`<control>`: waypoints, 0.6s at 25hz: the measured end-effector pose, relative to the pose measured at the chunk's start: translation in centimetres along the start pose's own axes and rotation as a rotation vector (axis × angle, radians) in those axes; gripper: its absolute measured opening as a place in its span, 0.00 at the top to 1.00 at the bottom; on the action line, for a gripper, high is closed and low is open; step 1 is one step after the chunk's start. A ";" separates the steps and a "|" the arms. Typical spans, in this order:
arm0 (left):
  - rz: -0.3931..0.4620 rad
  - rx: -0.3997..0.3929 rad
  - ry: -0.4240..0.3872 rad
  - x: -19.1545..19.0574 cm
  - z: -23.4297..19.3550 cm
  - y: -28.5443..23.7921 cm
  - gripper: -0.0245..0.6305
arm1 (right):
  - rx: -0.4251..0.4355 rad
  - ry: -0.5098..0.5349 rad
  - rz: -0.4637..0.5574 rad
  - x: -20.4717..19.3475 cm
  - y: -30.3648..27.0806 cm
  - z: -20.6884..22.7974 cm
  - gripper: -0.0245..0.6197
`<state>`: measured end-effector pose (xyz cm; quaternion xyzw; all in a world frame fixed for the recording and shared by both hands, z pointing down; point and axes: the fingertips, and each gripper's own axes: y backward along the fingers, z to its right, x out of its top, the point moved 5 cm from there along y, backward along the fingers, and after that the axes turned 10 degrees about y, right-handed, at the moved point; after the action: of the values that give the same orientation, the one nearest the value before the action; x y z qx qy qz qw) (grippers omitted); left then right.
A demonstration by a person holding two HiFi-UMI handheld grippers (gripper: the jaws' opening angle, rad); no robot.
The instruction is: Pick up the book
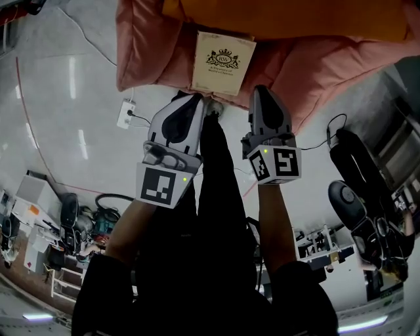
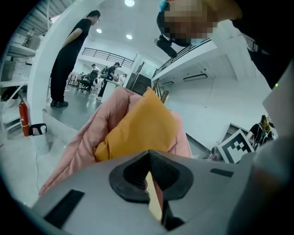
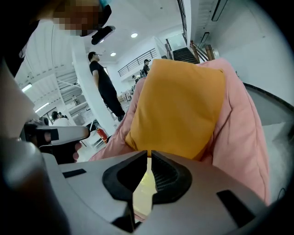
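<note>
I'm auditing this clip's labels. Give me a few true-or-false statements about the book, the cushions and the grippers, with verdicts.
1. The book lies on the pink cushion. True.
2. The book's cover is blue. False: it is cream with a dark crest.
3. The right gripper is shut with nothing between its jaws. True.
4. The left gripper has lifted the book. False: it is shut and empty, and the book rests on the cushion.

The book (image 1: 223, 62) had a cream cover with a dark crowned crest and lines of dark print below it. It was closed and lay cover up on the pink cushion (image 1: 151, 46), its far edge at the orange pillow (image 1: 282, 13).
</note>
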<state>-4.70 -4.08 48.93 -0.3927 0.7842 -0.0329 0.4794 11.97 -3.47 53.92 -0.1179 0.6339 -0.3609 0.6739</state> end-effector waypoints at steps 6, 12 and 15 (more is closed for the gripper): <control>-0.032 -0.018 0.002 -1.5 -0.6 -1.2 0.95 | 0.000 -0.042 -0.071 -3.3 -2.6 1.5 0.87; -0.049 -0.017 0.020 -2.6 -1.7 -2.7 0.95 | 0.039 -0.056 -0.124 -5.8 -5.2 2.6 0.78; -0.062 -0.019 0.030 -3.1 -2.2 -3.4 0.95 | 0.060 -0.062 -0.162 -7.3 -6.3 3.2 0.70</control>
<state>-3.72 -5.11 53.82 -0.4209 0.7790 -0.0463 0.4624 13.37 -4.27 63.93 -0.1599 0.5901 -0.4292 0.6649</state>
